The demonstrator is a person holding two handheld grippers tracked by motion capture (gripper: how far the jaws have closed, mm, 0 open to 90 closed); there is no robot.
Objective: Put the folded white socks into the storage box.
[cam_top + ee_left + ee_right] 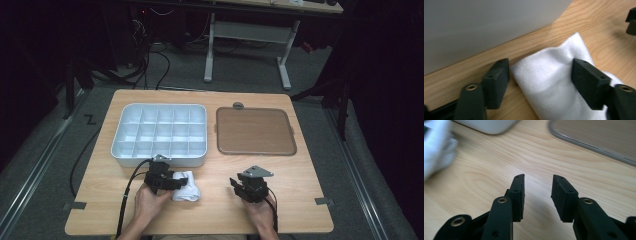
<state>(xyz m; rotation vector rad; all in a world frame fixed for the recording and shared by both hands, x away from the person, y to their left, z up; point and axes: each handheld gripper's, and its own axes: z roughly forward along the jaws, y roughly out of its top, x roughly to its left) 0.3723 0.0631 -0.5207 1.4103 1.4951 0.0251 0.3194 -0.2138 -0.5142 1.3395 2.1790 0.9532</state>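
Observation:
A white cloth [187,187] lies bunched on the wooden table [300,175], just in front of the white compartment tray [159,134]. My left gripper [170,182] reaches onto it from the left. In the left gripper view the cloth [544,82] fills the gap between the two pads and bulges up between them, so my left gripper [540,67] is shut on it. My right gripper [245,186] stands to the right of the cloth and apart from it. In the right gripper view the right gripper [537,182] is open over bare wood, with the cloth [436,152] blurred at far left.
A brown flat tray [255,131] sits right of the compartment tray, whose cells look bare. Its rim [599,147] crosses the top right of the right gripper view. The white tray's wall [486,22] rises close behind the left gripper. A desk frame [247,35] and cables stand beyond the table.

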